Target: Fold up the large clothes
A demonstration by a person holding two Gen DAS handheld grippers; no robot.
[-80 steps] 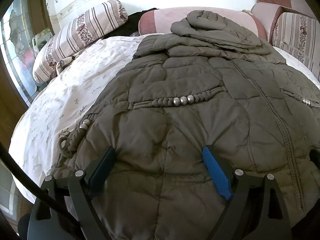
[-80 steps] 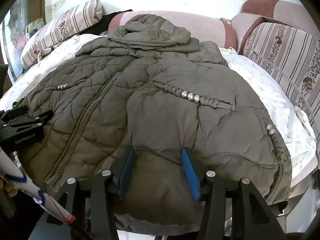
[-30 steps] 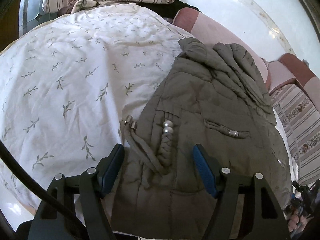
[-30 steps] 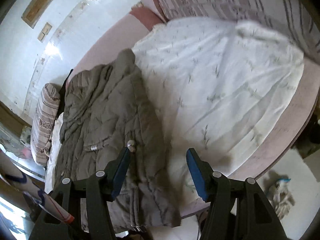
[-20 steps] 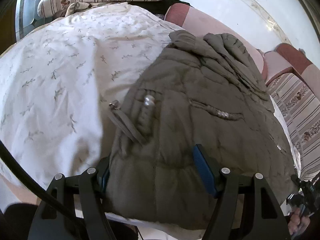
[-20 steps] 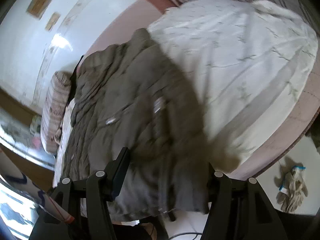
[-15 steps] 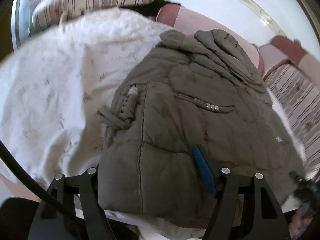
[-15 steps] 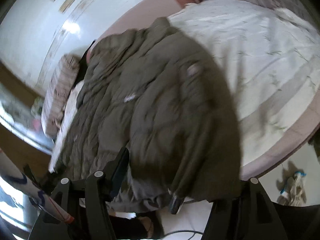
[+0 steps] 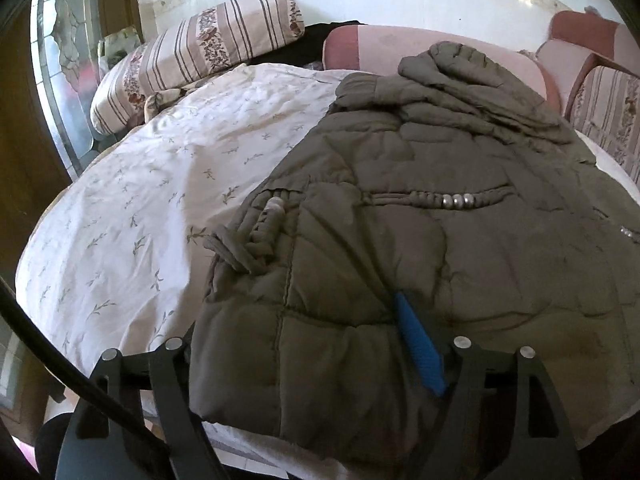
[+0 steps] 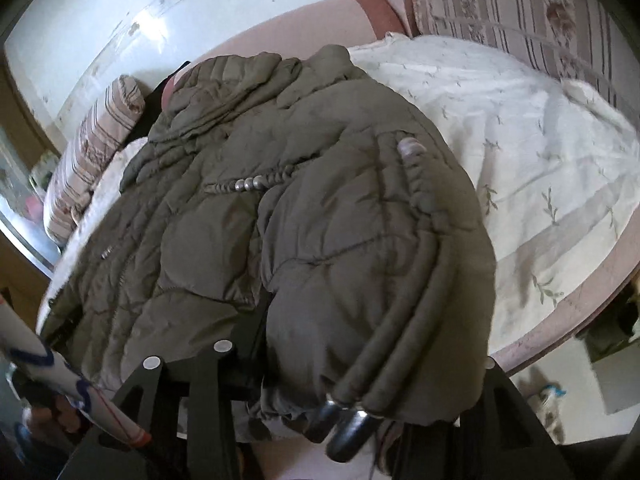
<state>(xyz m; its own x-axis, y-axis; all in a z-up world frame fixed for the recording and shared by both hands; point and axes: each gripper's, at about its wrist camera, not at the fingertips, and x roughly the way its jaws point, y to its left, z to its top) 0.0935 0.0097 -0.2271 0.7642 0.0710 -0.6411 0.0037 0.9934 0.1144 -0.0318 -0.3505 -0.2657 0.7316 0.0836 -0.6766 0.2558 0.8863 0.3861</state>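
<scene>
Olive-grey quilted puffer coat w/ hood [image 9: 460, 216] lies on the white leaf-print bed sheet [image 9: 140, 208], long axis running away from both grippers, hood at the far end by the pink headboard; both side flaps are folded in over the middle. Left gripper [image 9: 304, 344] has the near-left hem corner between its jaws, jaws opening; right gripper [image 10: 372, 344] has the near-right folded edge w/ drawcords between its jaws, jaws closing; hem is nearest, equally close to both.

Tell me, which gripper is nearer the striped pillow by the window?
Left. The left gripper, jaws opening around the coat hem, is on the pillow's side of the bed. The right gripper, closing on the coat's opposite edge, has the coat between it and the pillow.
</scene>
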